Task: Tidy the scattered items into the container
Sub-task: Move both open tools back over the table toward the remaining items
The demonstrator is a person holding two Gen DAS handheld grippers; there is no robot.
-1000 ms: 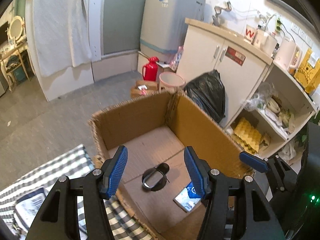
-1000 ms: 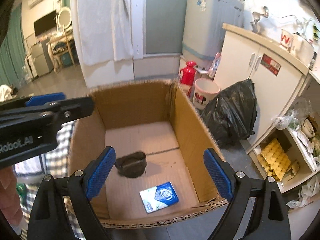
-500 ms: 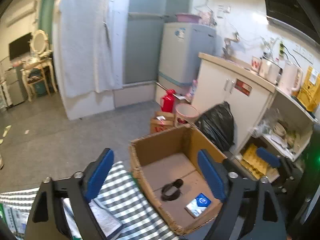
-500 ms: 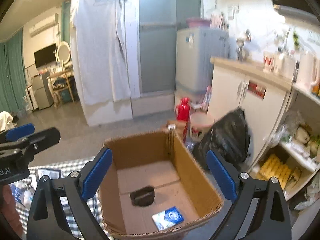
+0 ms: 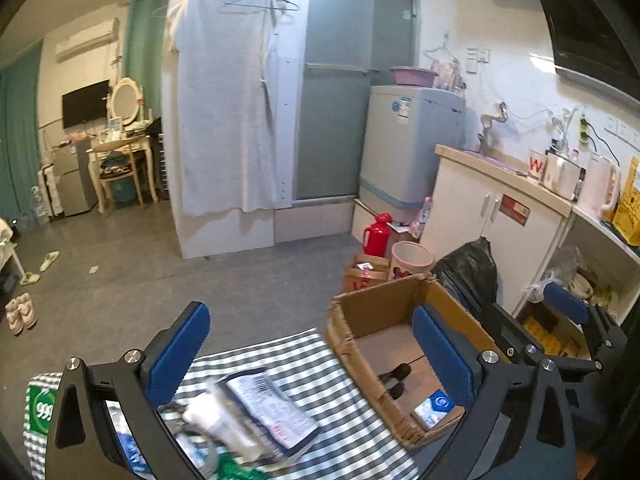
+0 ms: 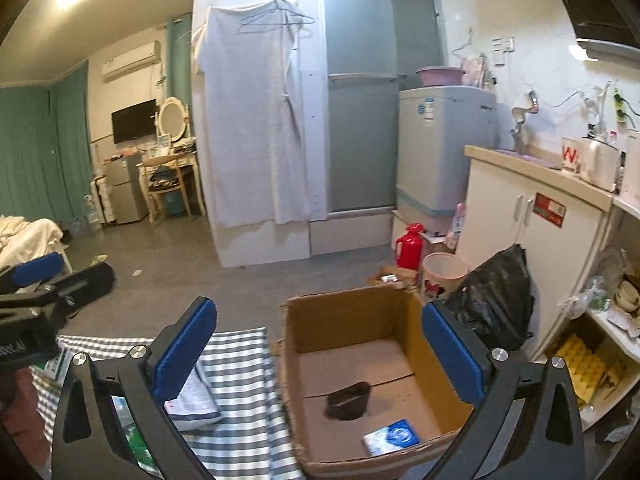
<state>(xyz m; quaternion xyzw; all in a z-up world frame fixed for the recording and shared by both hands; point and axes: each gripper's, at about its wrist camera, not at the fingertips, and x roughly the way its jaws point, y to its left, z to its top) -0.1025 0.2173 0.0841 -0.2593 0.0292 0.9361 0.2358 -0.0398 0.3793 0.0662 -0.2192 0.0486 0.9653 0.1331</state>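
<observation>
The left gripper (image 5: 310, 354) is held with its jaws spread wide and nothing between them, raised above a tabletop covered by a striped cloth (image 5: 304, 364). The right gripper (image 6: 320, 350) is likewise held with jaws wide apart and empty, above the near edge of the cardboard box (image 6: 344, 316).

The cardboard box is seen at the right end of the striped cloth, open at the top. On its floor 2 items are seen: a dark, curved clip-like object (image 6: 348, 400) near the middle, and a small blue-and-white packet (image 6: 392, 438) closer to the near wall. The 2 lie apart from each other.

On the cloth, left of the box, scattered items are seen: a white printed packet (image 5: 268, 412) blurred in the left view, a green-and-white package (image 5: 40, 410) at the far left edge, and further small items beneath the left gripper's frame that cannot be identified.

Beyond the box, on the floor, a black trash bag (image 6: 496, 300), a pink bucket (image 6: 444, 272) and a red thermos (image 6: 408, 246) are seen beside a white cabinet (image 6: 528, 216).
</observation>
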